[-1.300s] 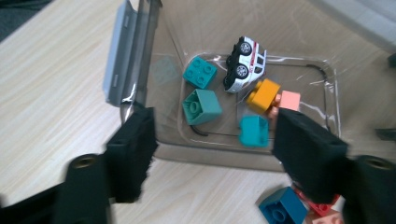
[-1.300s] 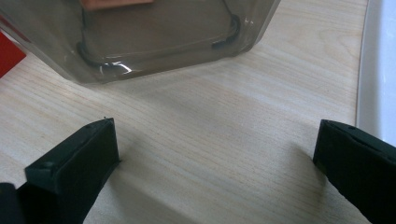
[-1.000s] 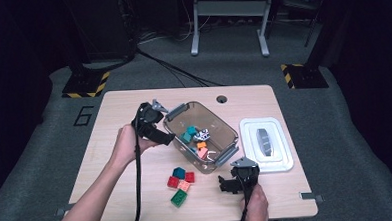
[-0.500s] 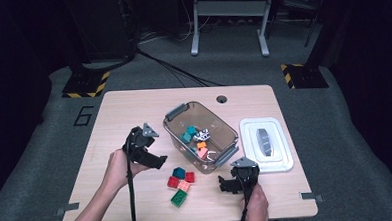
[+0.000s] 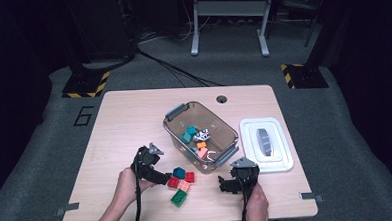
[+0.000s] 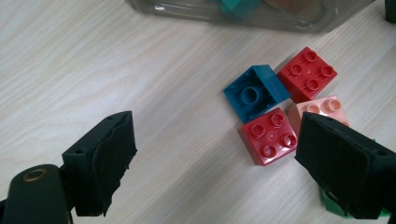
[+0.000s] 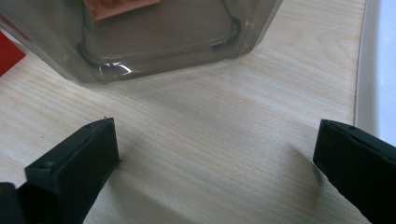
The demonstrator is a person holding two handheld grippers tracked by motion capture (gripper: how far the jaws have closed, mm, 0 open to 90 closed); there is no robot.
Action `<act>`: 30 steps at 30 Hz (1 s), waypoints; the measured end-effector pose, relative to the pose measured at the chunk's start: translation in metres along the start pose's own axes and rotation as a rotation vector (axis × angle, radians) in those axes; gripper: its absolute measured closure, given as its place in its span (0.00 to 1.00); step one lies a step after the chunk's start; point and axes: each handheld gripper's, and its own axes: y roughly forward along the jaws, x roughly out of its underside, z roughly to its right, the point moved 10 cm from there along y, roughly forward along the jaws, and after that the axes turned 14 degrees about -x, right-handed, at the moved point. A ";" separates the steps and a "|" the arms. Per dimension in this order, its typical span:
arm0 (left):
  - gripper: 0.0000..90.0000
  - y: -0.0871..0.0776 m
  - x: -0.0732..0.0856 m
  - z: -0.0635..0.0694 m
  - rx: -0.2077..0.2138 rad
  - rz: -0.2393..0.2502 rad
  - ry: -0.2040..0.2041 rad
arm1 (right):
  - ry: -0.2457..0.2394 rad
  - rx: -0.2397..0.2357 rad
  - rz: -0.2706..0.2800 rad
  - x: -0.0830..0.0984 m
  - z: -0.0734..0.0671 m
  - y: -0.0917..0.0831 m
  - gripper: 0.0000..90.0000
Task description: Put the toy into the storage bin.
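High view: the left claw (image 5: pixel 163 178) sits low over the bench (image 5: pixel 129 118), its tip at the 9 o'clock edge of a cluster of loose bricks: a blue brick (image 5: pixel 178 173), red ones, a peach one and a green brick (image 5: pixel 178 197). The clear bin (image 5: pixel 175 111), already holding several bricks, stands at 1 o'clock from the cluster; its white lid (image 5: pixel 281 162) lies beyond it. The right claw (image 5: pixel 223 185) rests at 5 o'clock of the bin, jaws apart and empty.

Left gripper view: the jaws stand wide apart with nothing between the pads. The nearest red brick (image 6: pixel 269 136) lies at about 1 o'clock from the gap's middle, just inside the right jaw; the blue brick, lying studs down, touches it at 11 o'clock. To take it cleanly, I judge the claw should shift toward 2 o'clock until the red brick is centred, then close on its flat sides without nudging its neighbours.

Right gripper view: jaws wide open over bare bench, the bin wall at 12 o'clock.
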 end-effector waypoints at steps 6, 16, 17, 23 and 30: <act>0.14 0.009 -0.004 0.013 -0.012 -0.002 0.020 | 0.011 -0.003 0.000 0.000 0.002 0.000 0.00; 0.15 0.022 -0.003 0.021 -0.010 -0.024 0.018 | 0.011 -0.003 0.000 0.000 0.002 0.000 0.00; 0.15 0.023 -0.002 0.023 -0.006 -0.026 0.014 | 0.011 -0.004 0.001 0.000 0.002 0.000 0.00; 0.17 0.033 0.005 0.028 -0.026 -0.051 0.034 | 0.005 -0.007 -0.003 0.001 0.001 0.000 0.00; 0.30 0.036 0.016 0.021 -0.026 -0.081 0.016 | 0.015 -0.001 -0.003 0.001 0.000 0.000 0.00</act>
